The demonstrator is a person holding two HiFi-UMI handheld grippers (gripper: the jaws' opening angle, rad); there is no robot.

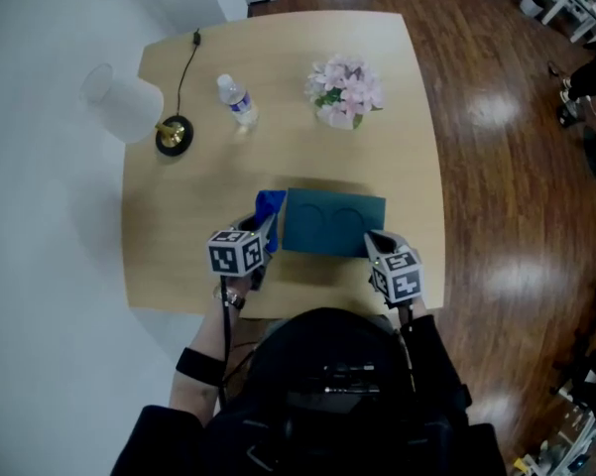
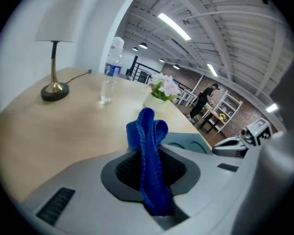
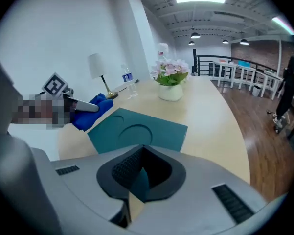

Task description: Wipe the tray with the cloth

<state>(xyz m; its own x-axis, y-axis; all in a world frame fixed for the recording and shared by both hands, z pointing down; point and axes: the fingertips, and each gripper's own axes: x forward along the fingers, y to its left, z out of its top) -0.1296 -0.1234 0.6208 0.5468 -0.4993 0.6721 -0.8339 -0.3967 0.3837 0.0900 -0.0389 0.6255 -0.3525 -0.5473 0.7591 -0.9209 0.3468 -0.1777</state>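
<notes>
At the tray's (image 1: 334, 223) nine o'clock edge, left tongs (image 1: 265, 232) pinch the cloth (image 1: 270, 206); right tongs (image 1: 376, 240) clamp its five o'clock corner. Wiping looks unstarted.

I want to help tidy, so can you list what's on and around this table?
Surface: light wooden table.
Job's things: teal tray near the front edge; blue cloth by its left end.
Clutter: lamp, water bottle, pot of pink flowers, at the far side.
Grippers: left gripper shut on the cloth; right gripper shut on the tray's near right corner.
Cables: lamp cord runs to the far edge.
Surroundings: dark wood floor, white wall.
</notes>
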